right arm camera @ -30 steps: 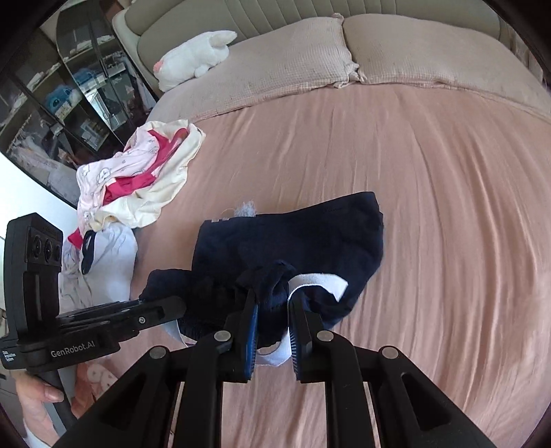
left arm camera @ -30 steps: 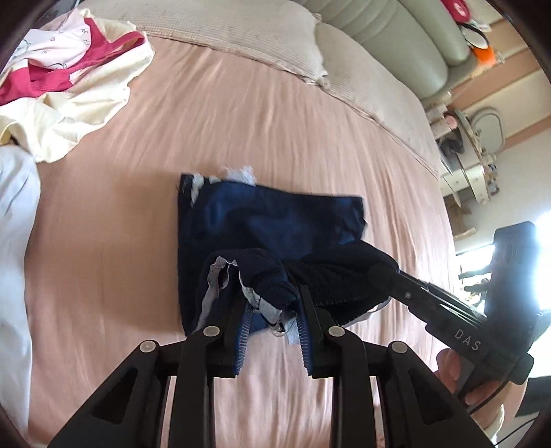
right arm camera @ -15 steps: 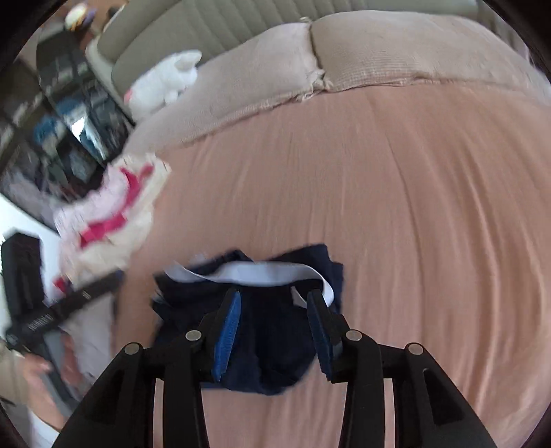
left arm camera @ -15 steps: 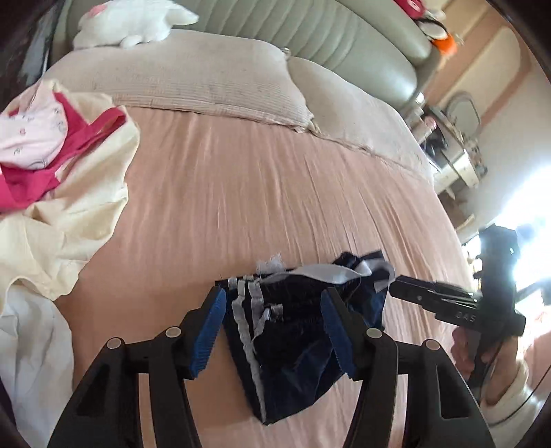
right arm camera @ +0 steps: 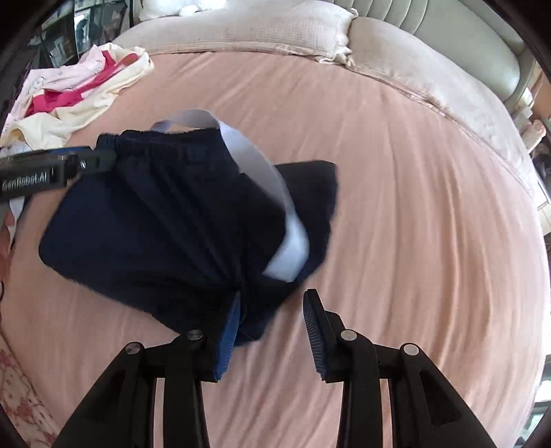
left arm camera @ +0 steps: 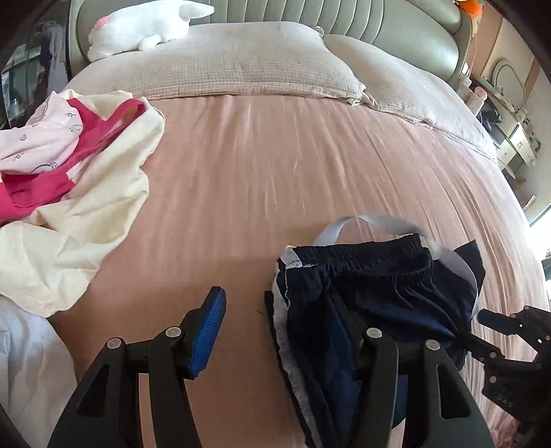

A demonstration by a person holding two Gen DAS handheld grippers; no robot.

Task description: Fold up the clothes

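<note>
A pair of dark navy shorts (left arm camera: pixel 372 296) with white side stripes and an elastic waistband lies bunched on the pink bedsheet (left arm camera: pixel 275 165). In the left wrist view my left gripper (left arm camera: pixel 275 310) is open, and the shorts drape over its right finger. In the right wrist view the shorts (right arm camera: pixel 165 220) lie ahead and to the left of my right gripper (right arm camera: pixel 272 310), which is open with its left finger against the cloth. The left gripper's tip (right arm camera: pixel 86 162) touches the waistband there.
A heap of cream, pink and red clothes (left arm camera: pixel 69 165) lies at the left of the bed, with white cloth (left arm camera: pixel 27 362) below it. Two beige pillows (left arm camera: pixel 241 65) and a white plush toy (left arm camera: pixel 148 24) lie by the headboard. Furniture stands at the right.
Both grippers were shut on the shorts a second ago, then opened. The shorts now lie nearer and bunched, draped on the left gripper's right finger.
</note>
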